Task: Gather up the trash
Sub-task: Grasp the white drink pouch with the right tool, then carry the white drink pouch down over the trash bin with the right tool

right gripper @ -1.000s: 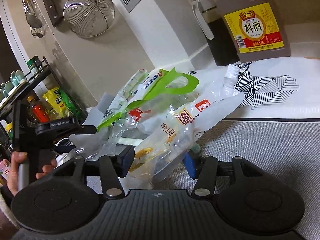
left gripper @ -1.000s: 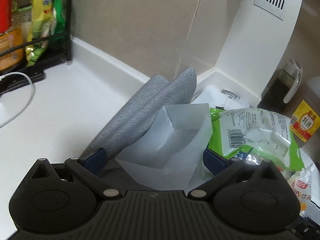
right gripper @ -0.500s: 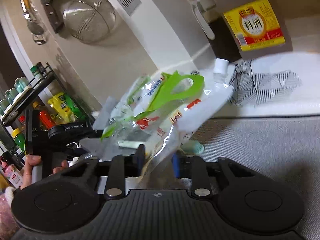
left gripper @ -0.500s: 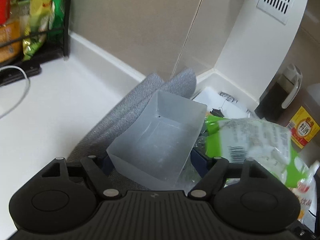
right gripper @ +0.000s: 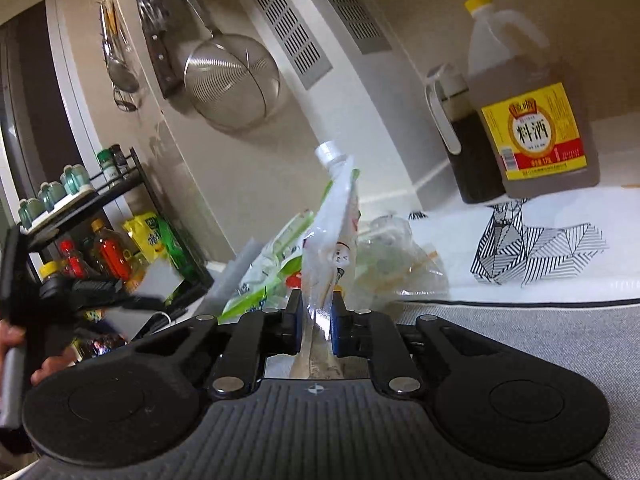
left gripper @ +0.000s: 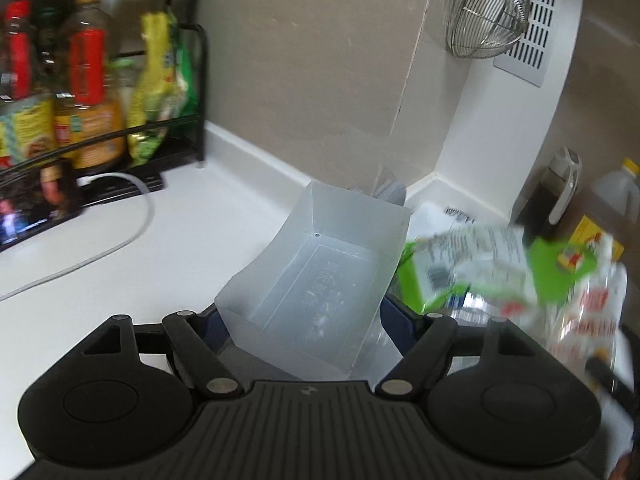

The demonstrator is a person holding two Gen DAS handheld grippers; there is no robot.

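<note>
Our right gripper (right gripper: 316, 322) was closing on a spouted drink pouch (right gripper: 334, 236), pads pinching it upright above the grey mat (right gripper: 520, 344). Our left gripper (left gripper: 300, 320) clamped a translucent plastic tub (left gripper: 316, 276), open side toward us, over the white counter (left gripper: 100, 280), green wrappers (left gripper: 416, 280) just beside it.

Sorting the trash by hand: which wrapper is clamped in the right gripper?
The white spouted pouch, standing upright between the closing right gripper fingers. The green-edged bag and the clear crumpled bag lie loose behind it.
</note>
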